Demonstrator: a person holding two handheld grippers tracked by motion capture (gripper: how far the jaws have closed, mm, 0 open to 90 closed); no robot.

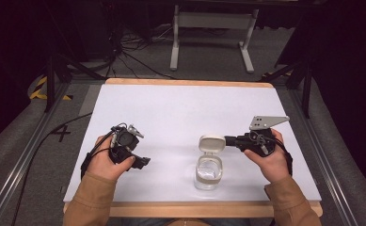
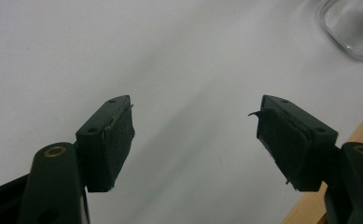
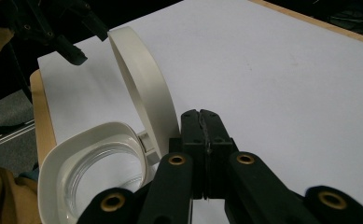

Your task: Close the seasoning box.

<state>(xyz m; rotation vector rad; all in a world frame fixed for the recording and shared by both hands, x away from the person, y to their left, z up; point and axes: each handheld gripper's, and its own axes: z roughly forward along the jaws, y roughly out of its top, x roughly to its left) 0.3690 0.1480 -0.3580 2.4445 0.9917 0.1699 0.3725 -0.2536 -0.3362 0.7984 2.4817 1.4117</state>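
L tongs (image 2: pixel 195 135) gaping wide, nothing held, R tongs (image 3: pixel 206 140) closed tight beside jar lid (image 3: pixel 144 84).

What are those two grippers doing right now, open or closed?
Left gripper: open, holding nothing.
Right gripper: shut, jaws pressed together beside the raised lid of the clear jar; whether it pinches the lid cannot be told.
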